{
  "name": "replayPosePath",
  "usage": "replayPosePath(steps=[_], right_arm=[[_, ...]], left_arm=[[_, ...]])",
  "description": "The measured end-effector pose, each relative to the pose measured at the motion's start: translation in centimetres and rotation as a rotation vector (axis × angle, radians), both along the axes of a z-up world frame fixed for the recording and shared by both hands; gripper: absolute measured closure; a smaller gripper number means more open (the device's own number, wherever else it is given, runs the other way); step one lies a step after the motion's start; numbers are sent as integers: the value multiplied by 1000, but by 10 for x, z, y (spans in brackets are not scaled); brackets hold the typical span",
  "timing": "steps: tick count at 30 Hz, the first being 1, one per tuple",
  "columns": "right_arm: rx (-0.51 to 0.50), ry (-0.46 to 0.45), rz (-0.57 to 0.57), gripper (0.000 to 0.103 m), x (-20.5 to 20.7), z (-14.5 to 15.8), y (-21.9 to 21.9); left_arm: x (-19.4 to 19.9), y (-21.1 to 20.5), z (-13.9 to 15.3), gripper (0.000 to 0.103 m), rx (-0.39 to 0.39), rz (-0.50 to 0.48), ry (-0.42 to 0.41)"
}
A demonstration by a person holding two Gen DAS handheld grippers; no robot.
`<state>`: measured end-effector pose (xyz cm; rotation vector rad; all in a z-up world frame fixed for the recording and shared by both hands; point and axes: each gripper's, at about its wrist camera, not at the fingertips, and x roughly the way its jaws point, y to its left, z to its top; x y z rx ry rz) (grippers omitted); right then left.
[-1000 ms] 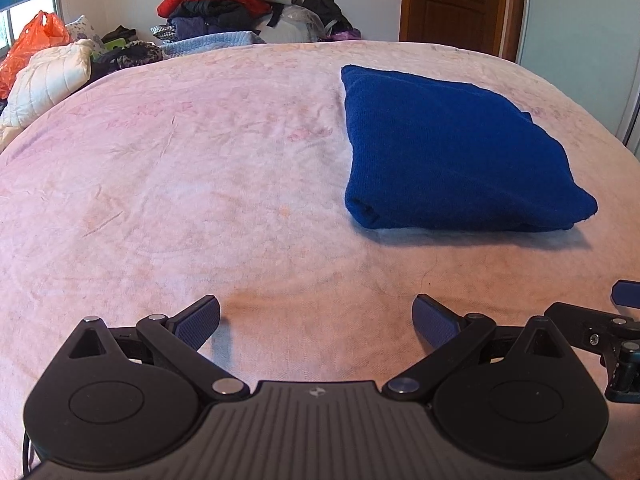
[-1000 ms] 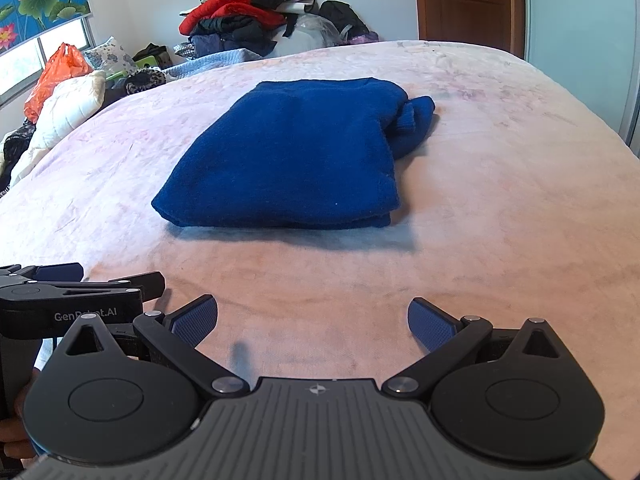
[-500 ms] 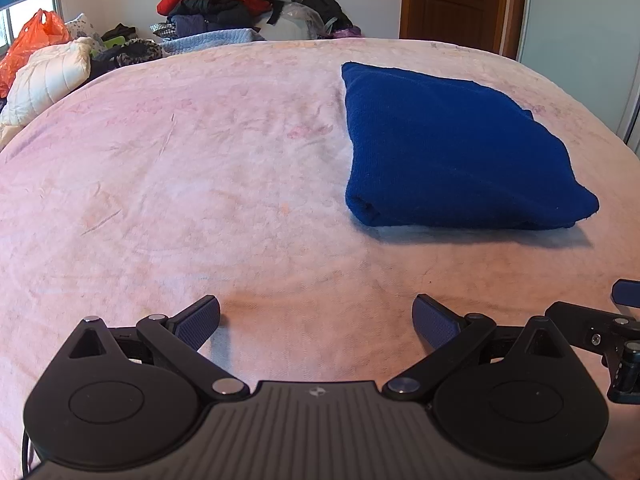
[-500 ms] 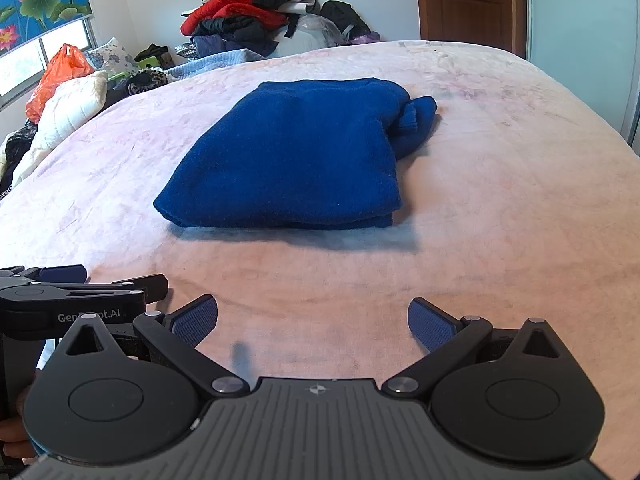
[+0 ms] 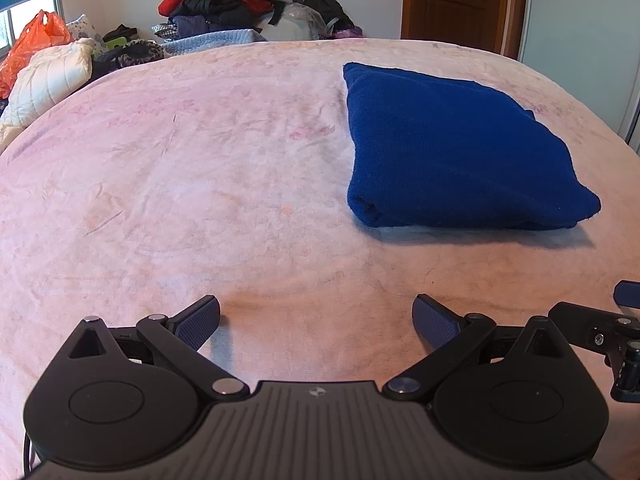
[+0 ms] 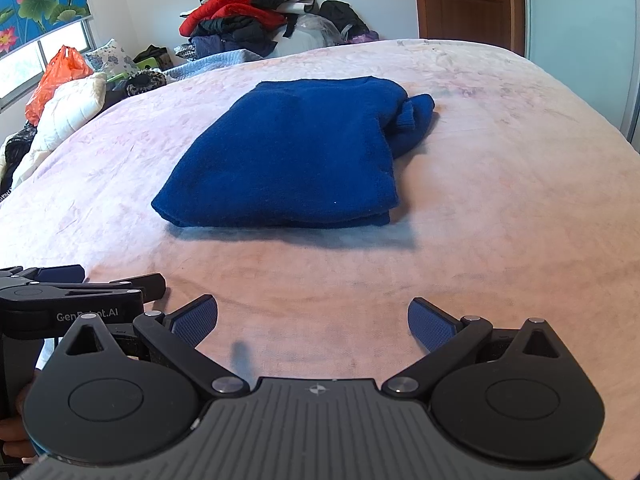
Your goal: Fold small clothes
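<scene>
A: Where is the garment found?

B: A deep-blue knitted garment, folded into a thick rectangular bundle (image 5: 460,152), is seen lying flat on the pale pink, faintly patterned bedspread (image 5: 200,184). From the left gripper (image 5: 316,316) it is placed ahead and to the right; from the right gripper (image 6: 312,316) it is placed ahead and slightly to the left. It is touched by neither tool.

A: How is the fold laid?

B: In the right wrist view, stacked layers are shown along the near edge, and a bunched, ribbed part is seen sticking out at the far right corner. In the left wrist view, a rounded fold is presented at the near left corner.

A: And the tools?

B: Both pairs of blue-padded fingers (image 5: 198,318) are spread wide apart, and nothing is held between them. Bare bedspread is seen in each gap. The two tools are held side by side, low over the near part of the bed; part of each one is caught at the edge of the other's view.

A: What is seen farther off?

B: Beyond the far edge of the bed, a heap of red, black and grey clothes (image 6: 244,16) is piled against the wall. To the far left, a white quilted item (image 5: 48,80) and an orange plastic bag (image 5: 34,42) are seen below a window. A brown wooden door (image 6: 464,0) is seen far ahead to the right.
</scene>
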<state>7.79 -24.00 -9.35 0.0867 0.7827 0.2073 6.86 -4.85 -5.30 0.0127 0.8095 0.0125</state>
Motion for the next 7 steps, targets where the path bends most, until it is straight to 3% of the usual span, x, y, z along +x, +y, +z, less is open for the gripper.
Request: replayPosePath(steps=[7], right_arm=[[10,0,-1,1,1,-1,-2]], left_arm=[[-2,-2,2,0,37,-12,-38]])
